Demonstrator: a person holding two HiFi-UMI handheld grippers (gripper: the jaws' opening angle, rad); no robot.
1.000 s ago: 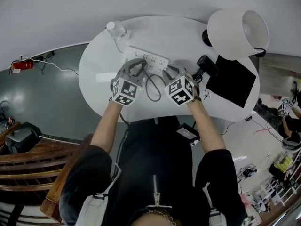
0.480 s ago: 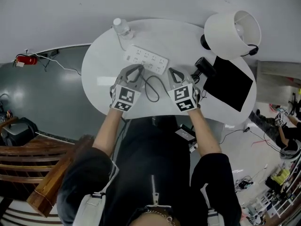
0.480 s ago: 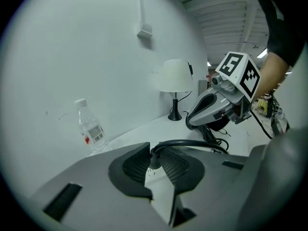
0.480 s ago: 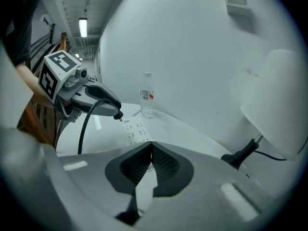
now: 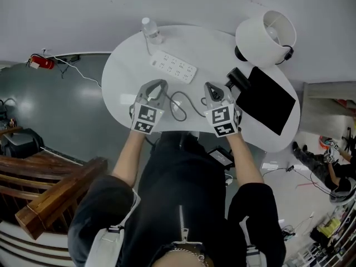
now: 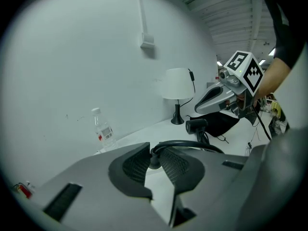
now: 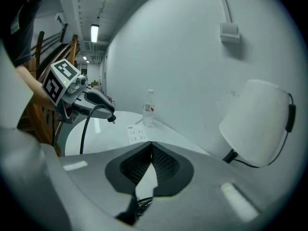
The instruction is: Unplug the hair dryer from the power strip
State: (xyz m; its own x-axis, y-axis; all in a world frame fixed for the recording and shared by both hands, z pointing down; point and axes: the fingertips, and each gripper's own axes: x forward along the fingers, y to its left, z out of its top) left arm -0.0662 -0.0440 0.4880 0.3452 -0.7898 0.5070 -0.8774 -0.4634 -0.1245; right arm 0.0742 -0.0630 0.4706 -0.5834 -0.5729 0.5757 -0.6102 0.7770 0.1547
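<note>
White oval desk (image 5: pixel 125 65): white power strip (image 5: pixel 173 67) lies just ahead of the left gripper (image 5: pixel 157 85), whose jaws pinch the black hair-dryer cord (image 6: pixel 187 143) at its plug end, clear of the sockets, while the right gripper's (image 5: pixel 211 87) jaws sit pressed together, empty, beside the black hair dryer (image 5: pixel 236 79).

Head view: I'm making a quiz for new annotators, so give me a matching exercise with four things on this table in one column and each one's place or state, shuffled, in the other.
1 water bottle
2 power strip
3 hair dryer cord
4 lamp

A clamped in the left tool
B upright just past the power strip's left end
C at the far right, beside the black mat
D flat on the table, between the water bottle and the left tool

Pairs: 1-B, 2-D, 3-A, 4-C
</note>
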